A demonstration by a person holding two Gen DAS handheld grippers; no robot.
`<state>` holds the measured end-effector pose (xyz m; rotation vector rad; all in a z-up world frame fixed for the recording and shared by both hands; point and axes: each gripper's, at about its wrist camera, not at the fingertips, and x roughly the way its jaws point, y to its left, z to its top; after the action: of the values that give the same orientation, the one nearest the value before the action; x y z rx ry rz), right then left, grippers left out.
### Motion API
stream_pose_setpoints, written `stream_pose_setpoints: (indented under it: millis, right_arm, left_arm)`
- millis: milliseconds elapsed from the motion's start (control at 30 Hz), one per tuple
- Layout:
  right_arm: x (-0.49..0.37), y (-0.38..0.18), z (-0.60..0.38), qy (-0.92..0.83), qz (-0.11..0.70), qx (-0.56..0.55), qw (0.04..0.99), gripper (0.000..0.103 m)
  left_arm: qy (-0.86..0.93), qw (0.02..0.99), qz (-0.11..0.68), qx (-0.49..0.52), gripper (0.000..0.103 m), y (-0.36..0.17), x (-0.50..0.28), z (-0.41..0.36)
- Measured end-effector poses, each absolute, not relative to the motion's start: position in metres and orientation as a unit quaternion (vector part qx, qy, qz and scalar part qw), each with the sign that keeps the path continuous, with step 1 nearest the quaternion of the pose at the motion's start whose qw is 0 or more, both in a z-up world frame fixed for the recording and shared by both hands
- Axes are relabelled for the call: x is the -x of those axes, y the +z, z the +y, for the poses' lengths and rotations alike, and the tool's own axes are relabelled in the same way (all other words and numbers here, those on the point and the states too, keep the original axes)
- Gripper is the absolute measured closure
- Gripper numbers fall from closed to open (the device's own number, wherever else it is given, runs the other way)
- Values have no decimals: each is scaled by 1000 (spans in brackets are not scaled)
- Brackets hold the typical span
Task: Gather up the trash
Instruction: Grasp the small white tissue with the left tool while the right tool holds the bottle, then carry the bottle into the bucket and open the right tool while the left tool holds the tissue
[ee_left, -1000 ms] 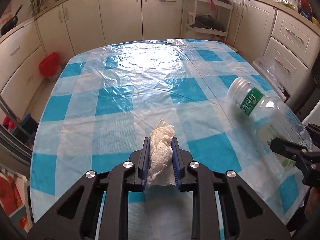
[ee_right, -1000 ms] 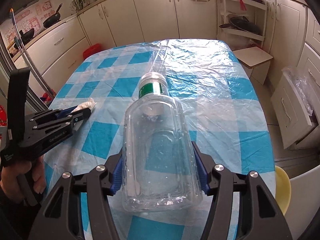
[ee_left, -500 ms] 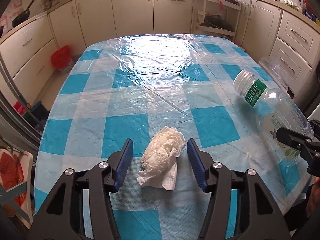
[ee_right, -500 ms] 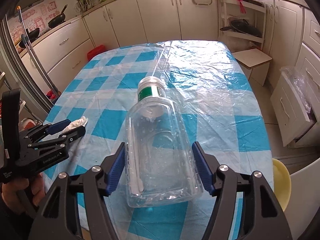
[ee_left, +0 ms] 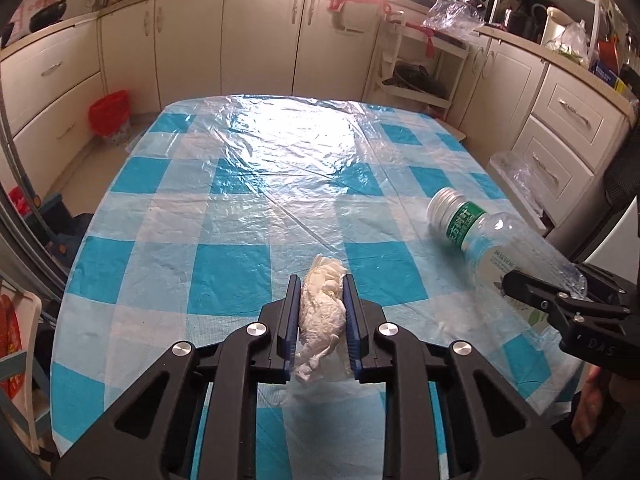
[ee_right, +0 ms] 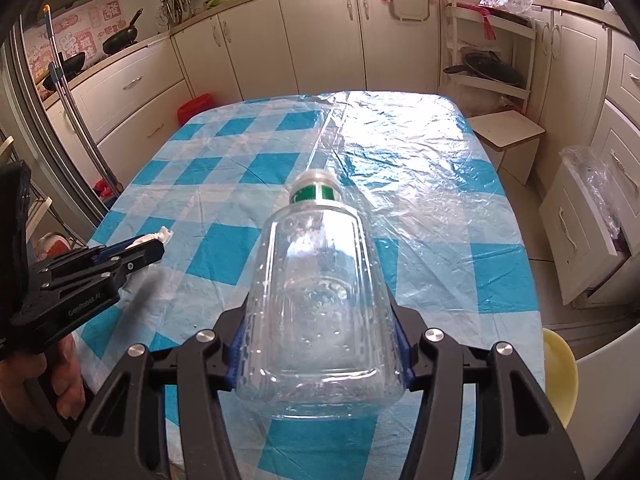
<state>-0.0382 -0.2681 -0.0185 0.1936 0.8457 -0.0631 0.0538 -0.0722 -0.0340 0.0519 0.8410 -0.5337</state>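
A crumpled white tissue (ee_left: 322,304) sits between the blue pads of my left gripper (ee_left: 320,280). Its jaws are closing and press on the tissue, just above the blue-checked table (ee_left: 248,184). The right wrist view shows that left gripper (ee_right: 148,246) at the left, the tissue tip (ee_right: 164,234) poking out in front. A clear plastic bottle (ee_right: 316,280) with a green label and a white cap lies tilted, cap away. My right gripper (ee_right: 318,320) has its jaws closing on the bottle's wide base, pads against both sides. The bottle (ee_left: 492,240) also shows at the right in the left wrist view.
Clear plastic film covers the table. Cream kitchen cabinets ring the room. A red bin (ee_left: 110,116) stands on the floor at the far left. A low wooden stool (ee_right: 506,132) and an open drawer (ee_right: 588,216) are to the right. A person's hand (ee_right: 60,376) holds the left gripper.
The left jaws opened around the tissue lying on the table, then closed on it again and lifted slightly. The right jaws widened a little, then came back against the bottle.
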Motion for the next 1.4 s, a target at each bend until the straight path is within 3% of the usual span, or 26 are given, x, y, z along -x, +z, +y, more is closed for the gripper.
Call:
stream_pose_setpoints:
  millis: [433,733,1067,1400]
  right_arm:
    - [76,-1,-286,-49,382,-110,916,48]
    - [79,-30,-286,-55,440,-76,893,48]
    - [105,-28,-352,14,381,-345,858,48]
    - [165,-6,-423,-153,367,-305,866,48]
  left_arm:
    - [-291,876,385,-9,84,0,-6,-84]
    - [-309,870,383,-23,84,4,11,-103]
    - [-322,869,374,-24,84,16,16,-113]
    - [-389,848,359,-33,84,32,45,-176]
